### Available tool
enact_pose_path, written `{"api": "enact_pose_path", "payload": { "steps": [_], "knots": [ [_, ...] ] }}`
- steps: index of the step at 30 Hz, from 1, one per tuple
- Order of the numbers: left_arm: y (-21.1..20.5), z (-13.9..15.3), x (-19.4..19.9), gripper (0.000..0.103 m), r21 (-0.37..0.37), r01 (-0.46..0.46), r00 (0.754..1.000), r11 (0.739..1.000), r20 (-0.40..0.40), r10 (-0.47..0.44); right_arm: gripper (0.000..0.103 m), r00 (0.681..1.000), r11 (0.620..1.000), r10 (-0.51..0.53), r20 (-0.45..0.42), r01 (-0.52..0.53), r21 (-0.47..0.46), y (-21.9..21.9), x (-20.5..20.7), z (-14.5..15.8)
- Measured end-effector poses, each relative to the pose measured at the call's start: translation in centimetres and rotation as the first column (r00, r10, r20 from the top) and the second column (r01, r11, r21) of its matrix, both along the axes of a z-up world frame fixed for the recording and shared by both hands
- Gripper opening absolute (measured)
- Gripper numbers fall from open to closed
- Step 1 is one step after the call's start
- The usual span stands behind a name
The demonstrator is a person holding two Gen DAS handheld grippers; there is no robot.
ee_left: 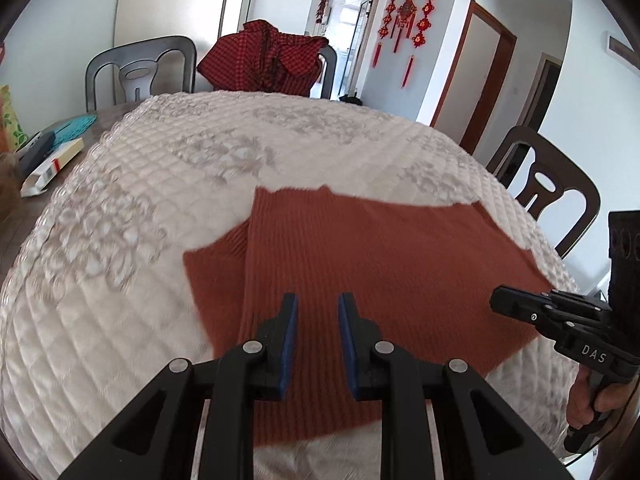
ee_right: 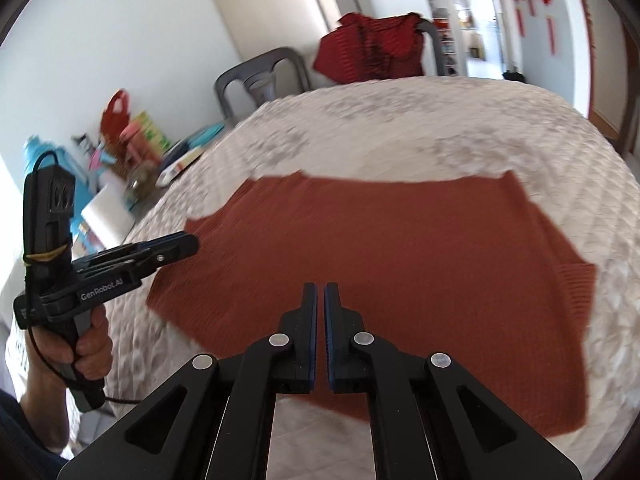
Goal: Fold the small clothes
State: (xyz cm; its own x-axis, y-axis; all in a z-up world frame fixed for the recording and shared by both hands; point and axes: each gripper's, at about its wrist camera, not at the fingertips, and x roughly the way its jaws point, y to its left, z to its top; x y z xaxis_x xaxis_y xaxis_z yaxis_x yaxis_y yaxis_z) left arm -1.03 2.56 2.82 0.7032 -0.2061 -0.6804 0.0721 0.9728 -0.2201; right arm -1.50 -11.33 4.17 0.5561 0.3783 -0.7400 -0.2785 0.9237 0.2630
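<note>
A rust-orange ribbed knit garment [ee_left: 360, 264] lies flat on the white quilted table cover [ee_left: 160, 168], with one part folded over along its left side. It also shows in the right wrist view [ee_right: 380, 248]. My left gripper [ee_left: 318, 306] hovers above the garment's near edge, open and empty. My right gripper [ee_right: 320, 292] hovers above the garment's near middle, its fingers almost together with nothing between them. The right gripper also shows in the left wrist view [ee_left: 504, 300] at the garment's right edge. The left gripper shows in the right wrist view [ee_right: 188, 242] at the garment's left edge.
A red checked garment [ee_left: 264, 56] hangs over a chair at the far side. Dark chairs stand at the back left [ee_left: 136, 68] and right [ee_left: 548, 188]. Boxes, bags and papers [ee_right: 120, 168] clutter the table's left end beside the cover.
</note>
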Motion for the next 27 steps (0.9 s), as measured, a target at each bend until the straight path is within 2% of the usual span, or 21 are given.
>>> {"api": "enact_pose_path", "payload": {
  "steps": [6,10,13,14,17,20,23,27],
  "knots": [
    [1.1,-1.6,-0.2,0.023,-0.033,-0.004,1.0,0.999,-0.013,0.004,0.003,1.0,0.999,0.023,-0.014,-0.024,-0.03,1.3,0.2,-1.4],
    [1.8,-0.6,-0.5,0.025,-0.065,-0.011,1.0,0.998,0.01,0.012,0.003,0.999,1.0,-0.001,-0.038,0.0,-0.014,1.1,0.7,-1.7],
    [3.2,-0.2,-0.7,0.052,-0.071,-0.059,0.997,0.996,0.037,0.062,0.003,1.0,1.0,0.004,-0.014,-0.004,-0.007,1.2,0.6,-0.8],
    [3.7,-0.4,-0.5,0.053,-0.073,-0.075,0.996,0.995,0.033,0.078,0.003,1.0,1.0,0.006,-0.008,-0.006,-0.001,1.3,0.6,-0.6],
    [4.9,-1.4,0.6,0.053,-0.084,-0.113,0.994,0.99,-0.02,0.111,0.003,1.0,1.0,0.01,-0.015,-0.01,0.004,1.6,1.1,-0.9],
    [5.2,-2.6,1.6,0.053,-0.118,-0.1,0.993,0.988,-0.07,0.092,0.003,0.999,1.0,-0.006,-0.049,0.005,-0.012,1.9,2.4,-1.9],
    [5.4,-2.8,2.2,0.053,-0.169,-0.089,0.994,0.981,-0.076,0.077,0.003,0.997,1.0,-0.022,-0.068,0.023,0.01,1.7,3.7,-2.1],
    [5.3,-2.9,2.0,0.052,-0.191,-0.098,0.993,0.977,-0.082,0.083,0.003,0.996,0.999,-0.044,-0.077,0.044,-0.005,2.0,5.8,-2.3]
  ]
}}
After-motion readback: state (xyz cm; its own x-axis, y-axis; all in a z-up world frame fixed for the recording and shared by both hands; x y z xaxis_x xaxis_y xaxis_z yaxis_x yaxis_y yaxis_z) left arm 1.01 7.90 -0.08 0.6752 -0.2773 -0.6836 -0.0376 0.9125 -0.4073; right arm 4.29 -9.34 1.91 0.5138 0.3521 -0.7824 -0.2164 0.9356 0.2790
